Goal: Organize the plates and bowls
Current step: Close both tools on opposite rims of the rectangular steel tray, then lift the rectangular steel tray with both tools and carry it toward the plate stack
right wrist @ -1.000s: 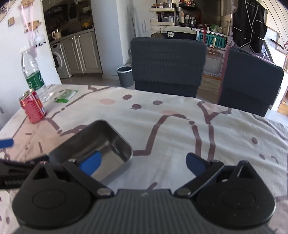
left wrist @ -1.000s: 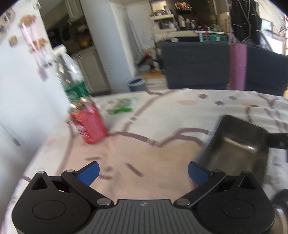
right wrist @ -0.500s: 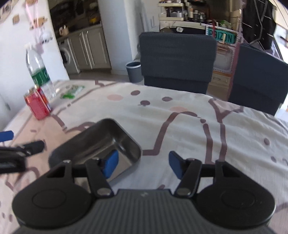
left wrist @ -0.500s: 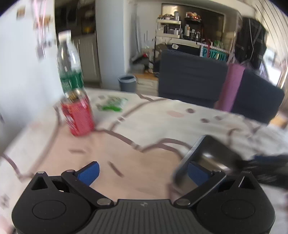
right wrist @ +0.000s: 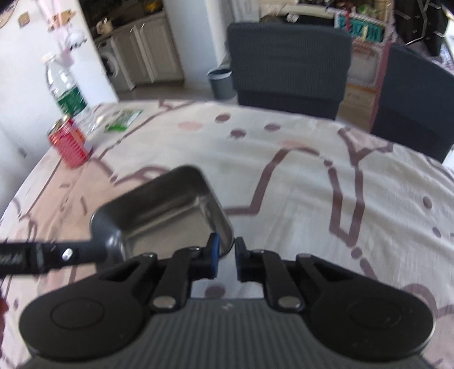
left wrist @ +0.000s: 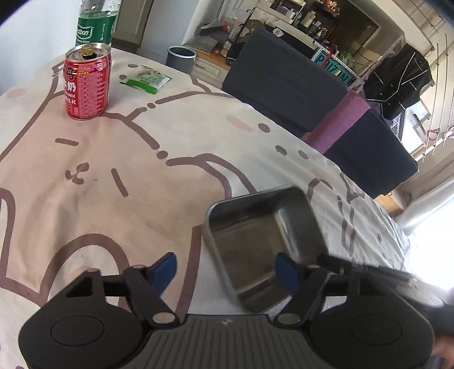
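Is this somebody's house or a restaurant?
Most likely a home dining area beside a kitchen: a cartoon-print tablecloth, dark chairs at the table, a washing machine under kitchen cabinets, and a jacket hanging behind.

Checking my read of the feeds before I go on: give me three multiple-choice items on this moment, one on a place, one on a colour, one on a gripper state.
1. Where does the steel tray sit relative to the red can in the left wrist view?
A. Nearer the camera, to its right
B. Behind it
C. On top of it

2. What colour is the label on the water bottle?
A. Blue
B. Green
C. Yellow

3. How do the jaws of the right gripper stand?
A. Spread wide over bare cloth
B. Nearly closed at the tray's near corner
C. Out of view

Answers: 1 A, the can stands far left and the tray low right. 2 B, the green band shows above the can. 3 B, only a narrow gap separates the fingertips at the tray's rim.
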`<state>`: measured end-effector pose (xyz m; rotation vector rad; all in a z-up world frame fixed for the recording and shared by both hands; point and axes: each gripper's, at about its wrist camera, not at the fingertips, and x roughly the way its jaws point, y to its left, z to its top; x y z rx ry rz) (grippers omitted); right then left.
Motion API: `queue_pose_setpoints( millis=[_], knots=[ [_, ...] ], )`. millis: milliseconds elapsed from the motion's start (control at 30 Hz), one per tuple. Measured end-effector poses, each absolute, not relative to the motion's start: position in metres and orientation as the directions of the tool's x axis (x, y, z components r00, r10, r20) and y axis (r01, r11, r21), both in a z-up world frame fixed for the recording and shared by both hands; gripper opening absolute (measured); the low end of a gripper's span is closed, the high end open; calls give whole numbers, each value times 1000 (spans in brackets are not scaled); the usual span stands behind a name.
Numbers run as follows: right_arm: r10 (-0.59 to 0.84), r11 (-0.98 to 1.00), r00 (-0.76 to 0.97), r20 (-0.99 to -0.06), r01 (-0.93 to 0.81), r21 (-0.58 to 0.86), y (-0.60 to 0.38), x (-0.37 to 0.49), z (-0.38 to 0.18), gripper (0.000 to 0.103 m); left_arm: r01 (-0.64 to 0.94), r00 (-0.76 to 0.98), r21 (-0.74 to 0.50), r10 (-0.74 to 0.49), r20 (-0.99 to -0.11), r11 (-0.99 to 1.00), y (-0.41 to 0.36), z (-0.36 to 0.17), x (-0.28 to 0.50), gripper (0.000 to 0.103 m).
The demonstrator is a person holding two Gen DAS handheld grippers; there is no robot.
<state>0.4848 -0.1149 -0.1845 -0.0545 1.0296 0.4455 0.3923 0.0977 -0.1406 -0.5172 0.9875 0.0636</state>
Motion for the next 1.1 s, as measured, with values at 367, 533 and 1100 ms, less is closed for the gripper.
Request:
queue_pose_setpoints(
  millis=[367, 533, 1100],
  knots=[
    [397, 888, 416, -818, -401, 226, -124, 479, -169, 24, -284, 566, -382, -168, -807, 879, 99, -143, 396, 45],
    [411, 899, 462, -786, -349, 265, -123, 489, -180, 24, -288, 565, -393, -176, -806, 873, 99, -146, 398, 29],
    [374, 905, 484, -791, -376, 198, -106, 485, -193, 6, -278, 570, -328, -120, -813, 903, 100, -147, 398, 8]
  ],
)
